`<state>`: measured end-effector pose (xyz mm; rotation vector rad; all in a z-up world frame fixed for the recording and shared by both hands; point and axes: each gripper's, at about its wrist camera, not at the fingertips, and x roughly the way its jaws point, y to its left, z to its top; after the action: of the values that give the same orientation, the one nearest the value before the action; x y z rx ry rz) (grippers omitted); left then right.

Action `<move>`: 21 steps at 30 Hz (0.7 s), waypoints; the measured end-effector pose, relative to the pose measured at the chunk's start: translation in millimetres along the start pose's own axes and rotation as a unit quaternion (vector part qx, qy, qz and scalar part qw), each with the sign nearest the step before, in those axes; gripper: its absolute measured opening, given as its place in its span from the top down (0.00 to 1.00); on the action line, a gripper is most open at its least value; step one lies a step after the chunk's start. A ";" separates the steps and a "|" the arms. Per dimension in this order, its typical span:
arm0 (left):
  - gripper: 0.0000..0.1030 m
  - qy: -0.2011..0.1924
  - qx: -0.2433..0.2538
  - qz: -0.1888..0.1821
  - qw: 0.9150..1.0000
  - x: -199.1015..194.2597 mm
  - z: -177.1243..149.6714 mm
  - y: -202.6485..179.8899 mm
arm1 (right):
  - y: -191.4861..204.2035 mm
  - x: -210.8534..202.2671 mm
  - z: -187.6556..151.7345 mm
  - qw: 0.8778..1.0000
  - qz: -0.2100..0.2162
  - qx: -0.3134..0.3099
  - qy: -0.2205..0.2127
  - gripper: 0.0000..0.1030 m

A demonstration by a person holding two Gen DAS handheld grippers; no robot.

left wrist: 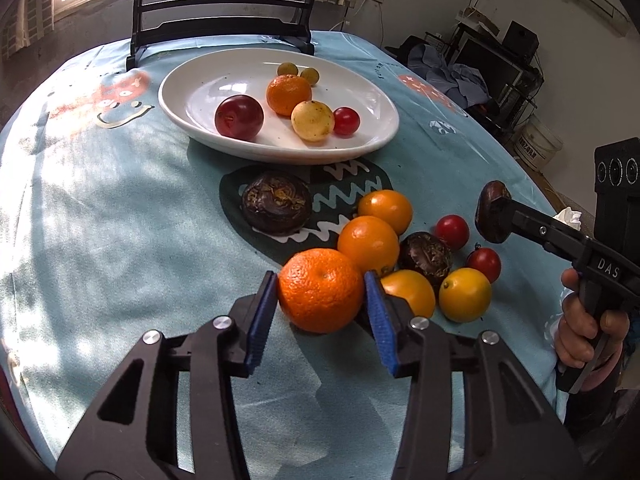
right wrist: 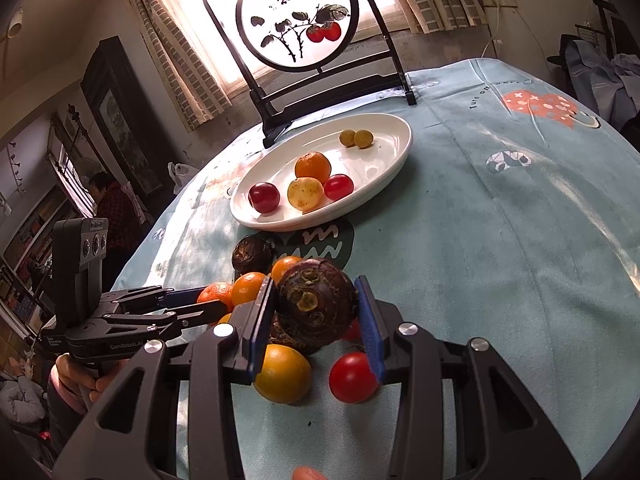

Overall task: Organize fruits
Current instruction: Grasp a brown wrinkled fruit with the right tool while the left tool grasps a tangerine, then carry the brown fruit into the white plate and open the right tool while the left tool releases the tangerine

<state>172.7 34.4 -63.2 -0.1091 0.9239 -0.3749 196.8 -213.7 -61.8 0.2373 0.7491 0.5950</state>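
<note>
- Left claw (left wrist: pixel 320 292), low centre of its own view: its blue pads sit on either side of a large orange (left wrist: pixel 321 290); the left pad touches the peel and the right pad is at its edge, though a firm squeeze cannot be confirmed; the orange rests on the table (left wrist: pixel 120 208)
- Right claw (right wrist: pixel 316 312), low centre of its view: clamped on a dark brown water chestnut (right wrist: pixel 316 304), held above the cloth
- Just beyond the large orange, centre-right of the left view: a loose heap of smaller oranges, two red cherry tomatoes and another water chestnut (left wrist: pixel 426 257); a third water chestnut (left wrist: pixel 276 208) lies apart, nearer the plate
- White plate (left wrist: pixel 192 92), upper centre: holds a red plum (left wrist: pixel 239 116), an orange, a yellow fruit, a cherry tomato and two green grapes
</note>
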 end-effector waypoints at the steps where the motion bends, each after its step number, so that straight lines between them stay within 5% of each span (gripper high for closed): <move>1: 0.56 0.000 0.000 0.000 1.000 -0.3 -0.2 -0.5 | -0.1 0.2 0.0 1.000 0.000 0.000 0.000 0.61; 8: 0.57 -0.010 -0.011 0.008 1.000 -4.8 0.9 1.8 | 1.9 -1.1 -0.3 1.000 0.005 -0.003 -0.006 0.60; 13: 0.57 -0.053 -0.027 0.004 0.998 -21.1 9.4 6.7 | 7.0 -2.4 6.2 1.000 0.022 -0.012 -0.019 0.60; 21: 0.57 -0.123 -0.048 0.074 0.988 -20.2 72.3 9.5 | 5.4 35.4 76.0 0.998 -0.004 -0.030 -0.060 0.60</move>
<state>221.8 45.7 -6.7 -0.1713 0.7003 -0.1745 268.0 -188.3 -25.3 0.2132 0.6155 0.5902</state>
